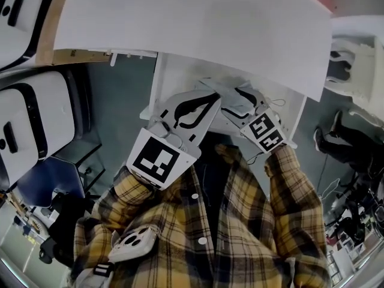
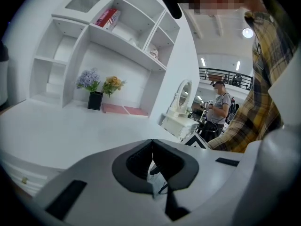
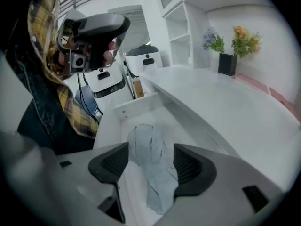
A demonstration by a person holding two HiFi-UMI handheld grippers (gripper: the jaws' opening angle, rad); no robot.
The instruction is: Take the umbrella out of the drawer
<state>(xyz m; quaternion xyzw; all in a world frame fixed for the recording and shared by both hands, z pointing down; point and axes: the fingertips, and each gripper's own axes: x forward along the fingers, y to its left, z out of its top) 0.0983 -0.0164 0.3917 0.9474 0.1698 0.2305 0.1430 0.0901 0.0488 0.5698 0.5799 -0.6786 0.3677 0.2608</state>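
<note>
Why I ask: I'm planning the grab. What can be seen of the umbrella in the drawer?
The umbrella is a folded-up bundle of pale grey-blue fabric, soft-looking, with loose pleats and creases. It lies flat and lengthwise on the floor of the open white drawer, bulkier at the far end and narrower nearer the camera. No handle or strap shows. The right tool has its jaws apart on either side of it, and neither pad visibly presses on the fabric.

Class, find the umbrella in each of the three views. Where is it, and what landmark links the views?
Head view: umbrella upper centre, in the drawer.
Left gripper view: not in it.
Right gripper view: umbrella lower centre, between open jaws of the right gripper.
Shared landmark: the white desktop.
</note>
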